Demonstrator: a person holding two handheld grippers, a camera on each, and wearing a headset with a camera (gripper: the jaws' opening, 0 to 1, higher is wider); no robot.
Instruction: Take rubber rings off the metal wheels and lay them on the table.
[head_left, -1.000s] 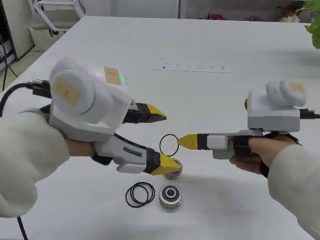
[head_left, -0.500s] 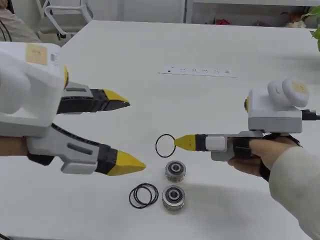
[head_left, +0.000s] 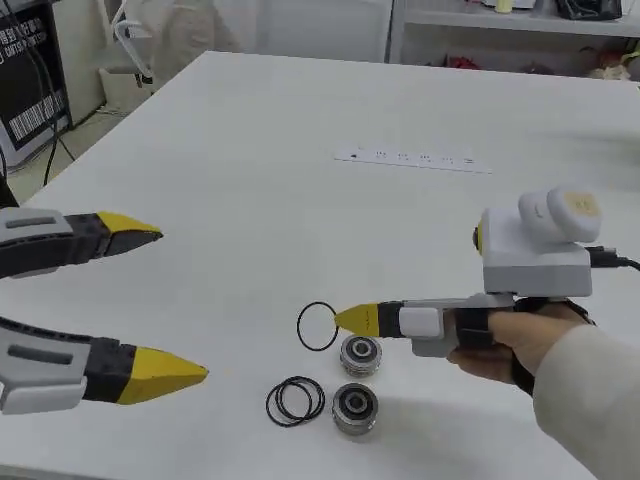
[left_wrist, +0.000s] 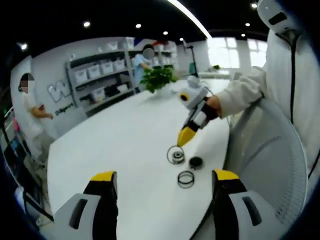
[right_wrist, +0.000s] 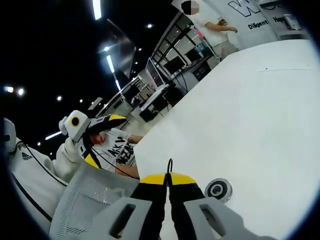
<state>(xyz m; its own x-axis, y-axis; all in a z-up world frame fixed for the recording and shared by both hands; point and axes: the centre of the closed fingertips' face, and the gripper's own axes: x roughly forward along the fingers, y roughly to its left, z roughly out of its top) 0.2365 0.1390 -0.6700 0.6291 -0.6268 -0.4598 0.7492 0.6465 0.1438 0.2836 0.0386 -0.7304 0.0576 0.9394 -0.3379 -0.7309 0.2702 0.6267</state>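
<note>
White table (head_left: 300, 150) carries all. L gripper (head_left: 182, 305), near left, jaws wide apart, holds nothing. R gripper (head_left: 345, 320) jaws clamped on one ring (head_left: 299, 327), upright, just left of far wheel (head_left: 360, 353). Near wheel (head_left: 354, 407) close by it; loose rings (head_left: 281, 401) lie flat on its left.

The left gripper (head_left: 182, 305) was cut off by the head view's left edge, its body out of frame behind the two parted jaws. In the right gripper view, the rubber ring (right_wrist: 170, 164) stood edge-on, mostly hidden behind the right gripper (right_wrist: 168, 181). The loose rings (head_left: 295, 400) overlapped too closely to count. Whether the metal wheels (head_left: 355, 408) carried any rings was too small to tell.
</note>
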